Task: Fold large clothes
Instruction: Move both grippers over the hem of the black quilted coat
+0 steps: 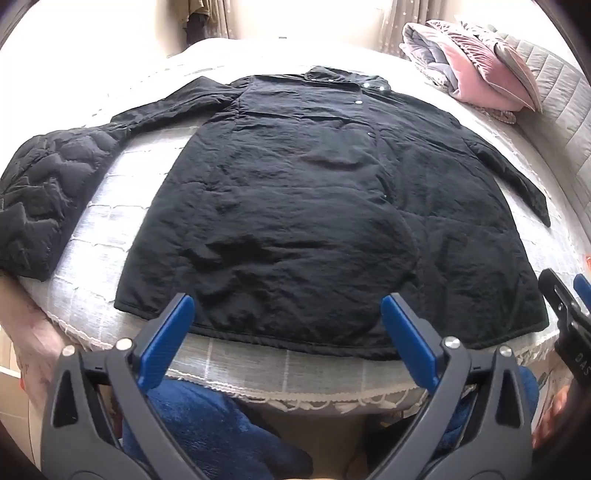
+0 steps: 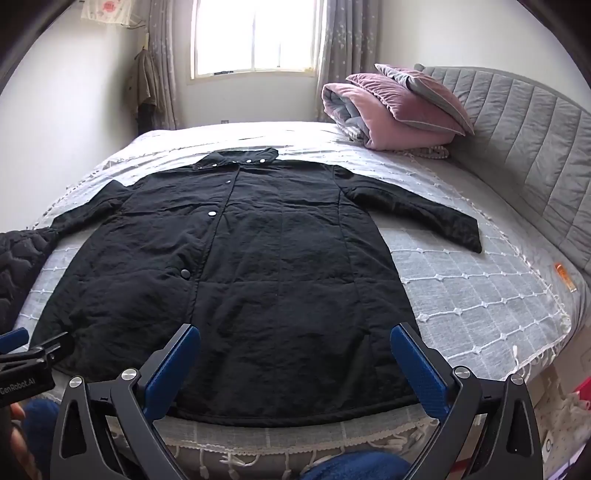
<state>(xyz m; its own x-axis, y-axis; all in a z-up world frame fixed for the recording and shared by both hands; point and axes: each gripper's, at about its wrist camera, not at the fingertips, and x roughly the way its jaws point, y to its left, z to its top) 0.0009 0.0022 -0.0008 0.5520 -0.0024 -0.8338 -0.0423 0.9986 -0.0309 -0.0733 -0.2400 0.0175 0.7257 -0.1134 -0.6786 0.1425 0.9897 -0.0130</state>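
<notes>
Black quilted long coat (image 2: 236, 280) lies spread flat, front up, on the grey-covered bed (image 2: 461, 295), sleeves out, ready for folding. Left gripper (image 1: 288, 325) and right gripper (image 2: 295, 354) hover over its hem, jaws spread, empty.

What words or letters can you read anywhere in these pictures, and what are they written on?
"GenRobot.AI": white print on the black body of the left gripper, at the right wrist view's left edge; the first letter is cut off by the picture's edge.
"DAS": white letters on the black body of the right gripper, at the left wrist view's right edge; the rest is cut off.
Orange tag on the mattress edge: too small to read.
Paper on the wall: red mark, blurred.
</notes>
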